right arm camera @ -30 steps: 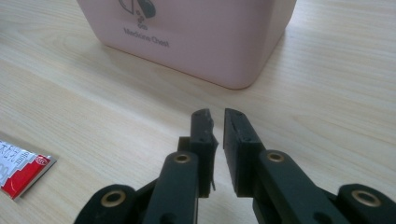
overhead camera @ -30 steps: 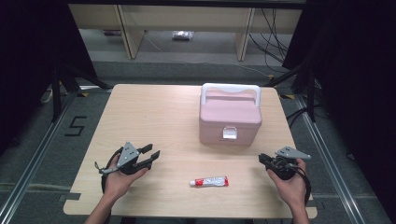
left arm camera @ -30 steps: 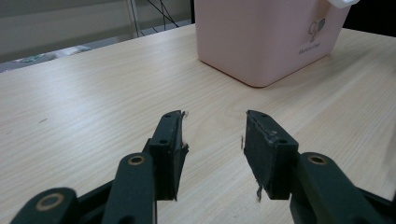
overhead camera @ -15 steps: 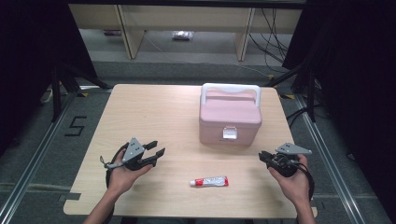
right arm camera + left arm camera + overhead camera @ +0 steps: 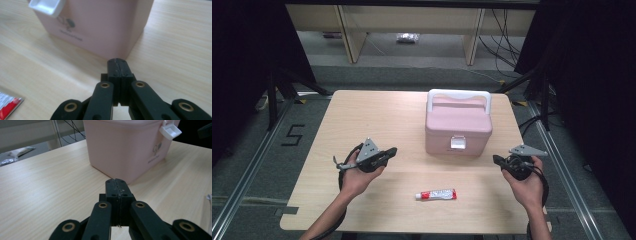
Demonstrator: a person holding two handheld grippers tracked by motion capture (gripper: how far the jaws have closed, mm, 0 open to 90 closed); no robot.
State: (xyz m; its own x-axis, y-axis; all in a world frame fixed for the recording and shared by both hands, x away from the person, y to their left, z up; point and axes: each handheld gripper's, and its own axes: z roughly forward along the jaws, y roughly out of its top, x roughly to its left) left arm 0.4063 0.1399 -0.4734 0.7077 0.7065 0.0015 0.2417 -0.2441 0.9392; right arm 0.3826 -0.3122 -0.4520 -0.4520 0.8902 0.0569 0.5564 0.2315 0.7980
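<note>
left of the pink storage box point(image 5: 458, 122), the left claw point(image 5: 388, 152) hangs over the desk point(image 5: 362, 115) clenched on nothing, jaws pressed flat together in the left gripper view point(image 5: 117, 185). right of the box, the right claw point(image 5: 498, 160) is clenched and empty too point(image 5: 117, 64). the box stands shut near the desk's far side, white handle up, its white latch point(image 5: 457, 143) on the near face. a small red-and-white tube point(image 5: 436, 194) lies flat on the desk, well in front of the box and between the two hands.

judging by the poses, the step in hand looks like an approach to the box. to do it well, each claw needs to open before it arrives; one should steady the box's side while the other comes at the latch squarely, so the box does not slide or tip.

compared with a second ago, both claws have just been closing, with nothing between them, and the left hand has lifted and shifted nearer the box. box and tube have not moved.
</note>
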